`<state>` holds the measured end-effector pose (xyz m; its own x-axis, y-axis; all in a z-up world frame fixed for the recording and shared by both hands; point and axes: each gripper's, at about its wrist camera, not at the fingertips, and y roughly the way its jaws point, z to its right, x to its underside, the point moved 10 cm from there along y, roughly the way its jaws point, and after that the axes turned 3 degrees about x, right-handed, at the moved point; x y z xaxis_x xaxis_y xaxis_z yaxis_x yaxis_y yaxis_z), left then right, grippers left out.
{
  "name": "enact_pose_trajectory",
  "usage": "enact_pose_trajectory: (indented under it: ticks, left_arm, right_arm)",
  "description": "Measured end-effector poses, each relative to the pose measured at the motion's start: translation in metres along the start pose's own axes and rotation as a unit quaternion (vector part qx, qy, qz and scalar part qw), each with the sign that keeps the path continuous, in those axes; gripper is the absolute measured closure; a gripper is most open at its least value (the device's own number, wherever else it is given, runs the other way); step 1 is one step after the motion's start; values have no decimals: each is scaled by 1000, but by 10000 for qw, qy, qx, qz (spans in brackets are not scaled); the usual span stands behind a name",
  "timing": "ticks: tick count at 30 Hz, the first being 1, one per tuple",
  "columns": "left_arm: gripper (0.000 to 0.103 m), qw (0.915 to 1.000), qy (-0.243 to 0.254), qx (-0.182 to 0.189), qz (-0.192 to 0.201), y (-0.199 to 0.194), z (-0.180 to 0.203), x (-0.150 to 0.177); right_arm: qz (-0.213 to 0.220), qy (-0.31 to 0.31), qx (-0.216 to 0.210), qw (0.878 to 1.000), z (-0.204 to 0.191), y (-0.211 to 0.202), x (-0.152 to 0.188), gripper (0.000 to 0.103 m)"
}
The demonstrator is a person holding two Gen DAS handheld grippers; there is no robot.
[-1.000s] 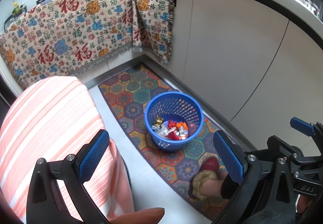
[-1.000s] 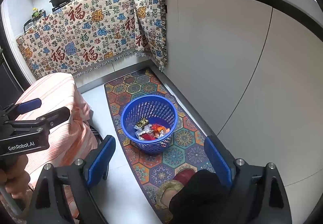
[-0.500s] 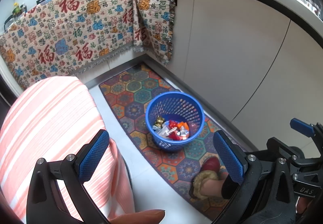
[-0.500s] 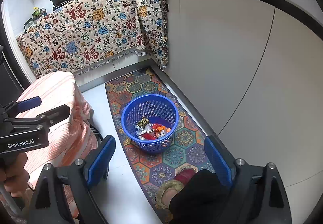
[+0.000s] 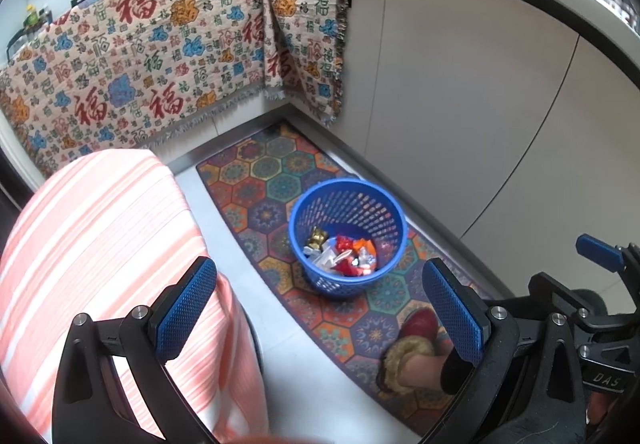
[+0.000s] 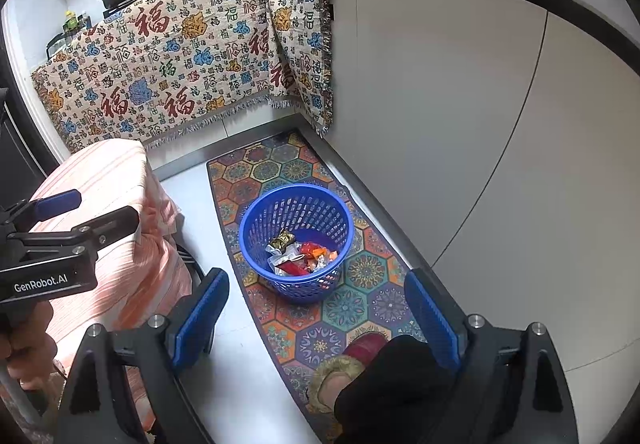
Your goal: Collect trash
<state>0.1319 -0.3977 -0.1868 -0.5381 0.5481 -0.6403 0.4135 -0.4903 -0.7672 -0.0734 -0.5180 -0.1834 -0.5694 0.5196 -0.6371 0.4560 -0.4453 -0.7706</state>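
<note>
A blue plastic basket (image 5: 394, 212) stands on a patterned floor mat (image 5: 280, 172); it also shows in the right wrist view (image 6: 256, 216). Several crumpled wrappers (image 5: 342, 254) lie in its bottom, also seen in the right wrist view (image 6: 302, 256). My left gripper (image 5: 320, 308) is open and empty, high above the floor, near side of the basket. My right gripper (image 6: 316, 308) is open and empty, also above and short of the basket. The left gripper's body shows at the left of the right wrist view (image 6: 60, 244).
A table with a pink striped cloth (image 5: 96, 236) stands left of the mat. White cabinets (image 5: 460, 92) run along the right. A patterned cloth (image 5: 152, 56) hangs over the counter behind. The person's slippered foot (image 5: 412, 348) stands on the mat near the basket.
Both views have shifted slightly; the basket sits a little lower and farther right in the left wrist view. Both grippers stay open and empty.
</note>
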Motion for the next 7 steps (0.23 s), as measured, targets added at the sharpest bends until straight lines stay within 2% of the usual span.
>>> enact_pose_trajectory:
  ticks: [7]
  left_arm:
    - [1,9999,131,-76,79,-1,5,2]
  right_arm:
    - [-57,34,31,10000,3,5,3,12]
